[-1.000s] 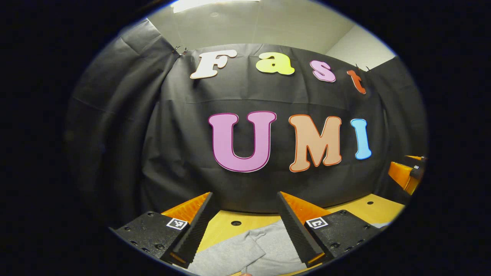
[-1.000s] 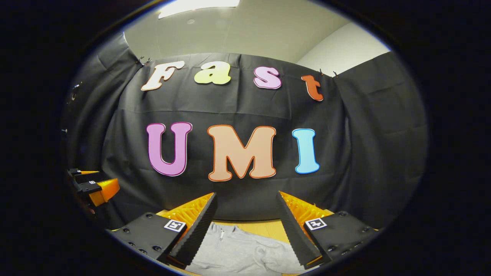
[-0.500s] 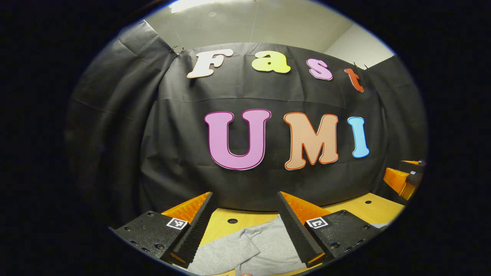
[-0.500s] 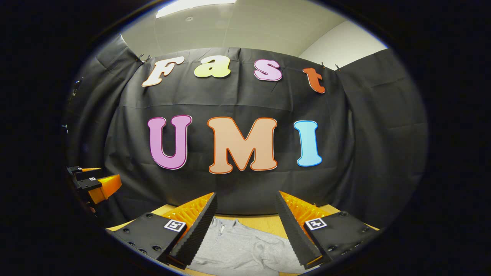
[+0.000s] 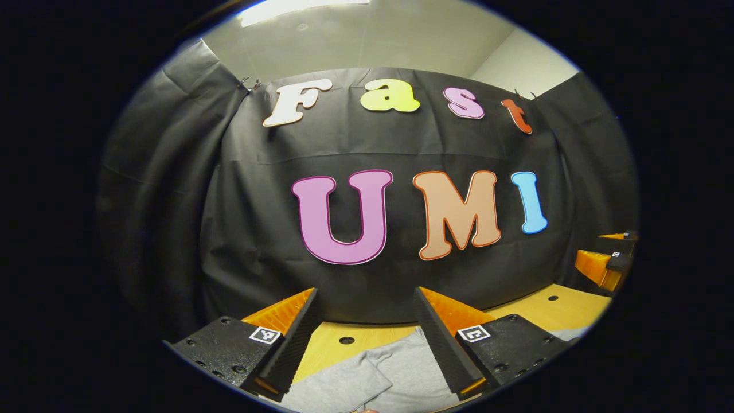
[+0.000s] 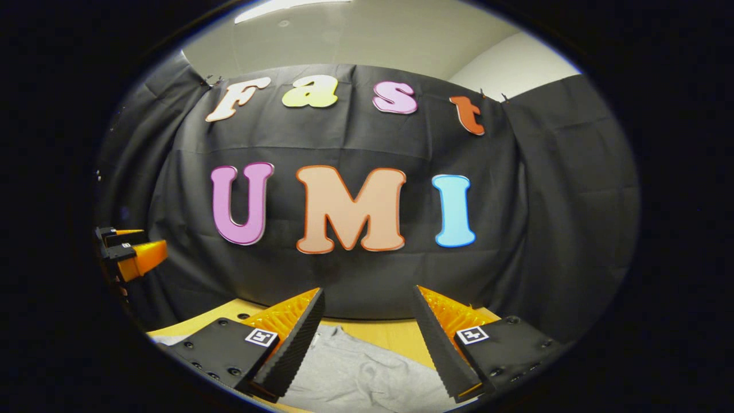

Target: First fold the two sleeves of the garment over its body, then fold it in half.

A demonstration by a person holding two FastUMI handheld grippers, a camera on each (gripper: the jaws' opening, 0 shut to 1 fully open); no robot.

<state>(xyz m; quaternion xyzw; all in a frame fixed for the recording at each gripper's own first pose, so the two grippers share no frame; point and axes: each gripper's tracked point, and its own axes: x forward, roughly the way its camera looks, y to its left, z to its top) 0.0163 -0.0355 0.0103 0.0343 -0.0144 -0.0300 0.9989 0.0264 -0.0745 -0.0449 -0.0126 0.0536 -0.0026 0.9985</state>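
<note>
A grey garment (image 5: 373,376) lies flat on the yellow wooden table (image 5: 550,310), seen low between the fingers in the left gripper view, with a folded flap at its near left. In the right gripper view the same grey garment (image 6: 361,373) shows its collar end and wrinkles. My left gripper (image 5: 367,295) hovers above it, open and holding nothing. My right gripper (image 6: 367,292) is also open and holding nothing above the cloth. The right gripper (image 5: 608,261) also appears at the right edge of the left gripper view, the left gripper (image 6: 129,252) at the left edge of the right gripper view.
The table (image 6: 395,332) has small round holes (image 5: 346,340) near its far edge, close to the black cloth wall (image 5: 344,143). A white ceiling (image 6: 355,40) is above the wall.
Both views have shifted slightly: the wall slides left in both views, and more of the table shows in the right gripper view. The jaws stay as wide as before.
</note>
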